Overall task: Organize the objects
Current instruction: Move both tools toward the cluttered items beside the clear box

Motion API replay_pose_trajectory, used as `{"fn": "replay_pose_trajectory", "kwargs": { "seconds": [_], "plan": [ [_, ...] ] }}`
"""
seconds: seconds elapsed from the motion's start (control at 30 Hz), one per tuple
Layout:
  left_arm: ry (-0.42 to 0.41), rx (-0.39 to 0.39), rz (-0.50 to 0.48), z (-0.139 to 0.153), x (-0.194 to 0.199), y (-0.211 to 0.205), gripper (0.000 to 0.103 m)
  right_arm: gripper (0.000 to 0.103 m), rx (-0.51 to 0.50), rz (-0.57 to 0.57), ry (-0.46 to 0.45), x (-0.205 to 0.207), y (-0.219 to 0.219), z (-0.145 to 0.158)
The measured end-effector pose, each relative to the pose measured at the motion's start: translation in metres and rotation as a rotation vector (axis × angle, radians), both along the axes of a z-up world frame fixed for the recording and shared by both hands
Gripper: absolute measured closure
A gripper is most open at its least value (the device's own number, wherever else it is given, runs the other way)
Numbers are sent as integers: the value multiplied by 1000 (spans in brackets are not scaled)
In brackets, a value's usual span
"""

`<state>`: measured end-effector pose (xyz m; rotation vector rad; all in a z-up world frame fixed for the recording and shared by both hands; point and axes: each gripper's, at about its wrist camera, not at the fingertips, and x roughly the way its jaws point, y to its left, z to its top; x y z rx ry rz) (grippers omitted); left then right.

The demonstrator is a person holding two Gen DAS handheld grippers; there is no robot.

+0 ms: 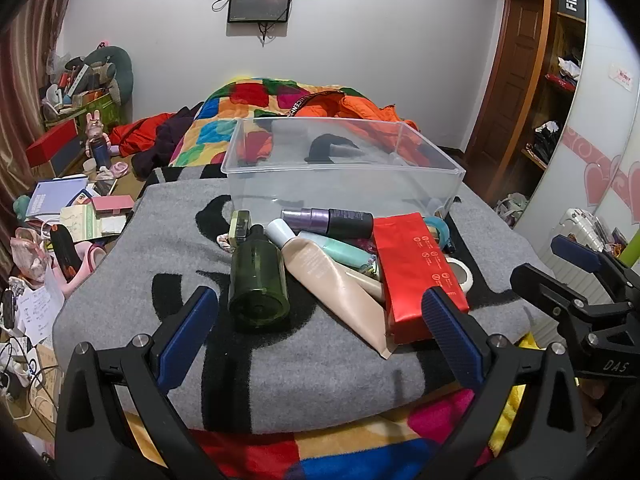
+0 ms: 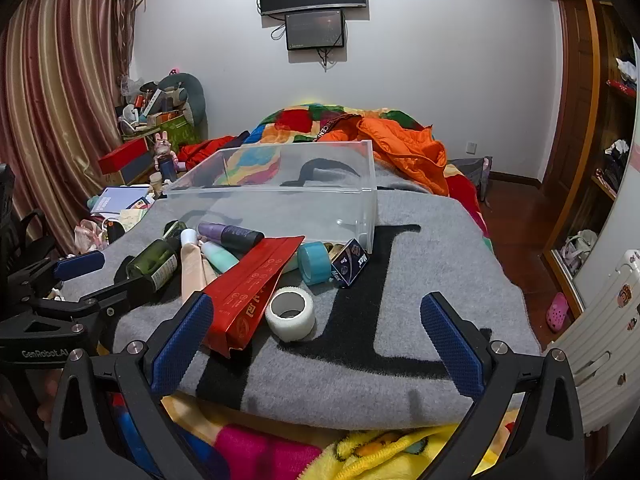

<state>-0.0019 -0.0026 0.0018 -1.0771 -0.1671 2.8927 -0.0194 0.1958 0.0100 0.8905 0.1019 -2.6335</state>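
An empty clear plastic bin (image 1: 440, 176) (image 2: 370, 200) stands on a grey blanket (image 1: 280, 364) (image 2: 432, 292) on the bed. In front of it lies a pile: a dark green bottle (image 1: 258, 280) (image 2: 154, 262), a beige tube (image 1: 332, 280) (image 2: 191, 268), a purple and black bottle (image 1: 328, 220) (image 2: 230, 234), a mint tube (image 1: 336, 250) (image 2: 220, 258), a red packet (image 1: 416, 272) (image 2: 256, 284), white tape (image 2: 290, 314), blue tape (image 2: 316, 262) and a small dark box (image 2: 350, 264). My left gripper (image 1: 320, 320) and right gripper (image 2: 316, 332) hover open, short of the pile, holding nothing.
A colourful quilt and an orange jacket (image 2: 404, 148) lie behind the bin. Left of the bed a low table (image 1: 72, 216) is crowded with boxes, papers and toys. A white suitcase (image 2: 600, 320) and wooden shelves (image 2: 600, 152) stand on the right.
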Motion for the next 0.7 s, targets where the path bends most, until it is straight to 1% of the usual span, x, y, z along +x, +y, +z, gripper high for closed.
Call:
{"fn": "replay_pose_trajectory", "kwargs": {
  "seconds": [0.57,0.7],
  "plan": [
    [-6,-7,-11,-2,-3,2,0,0,3,-5,-3,-1,2,-1],
    [-7,2,-18,-2,-4,2,0,0,1,-1,-10,-2,3,-4]
  ]
}}
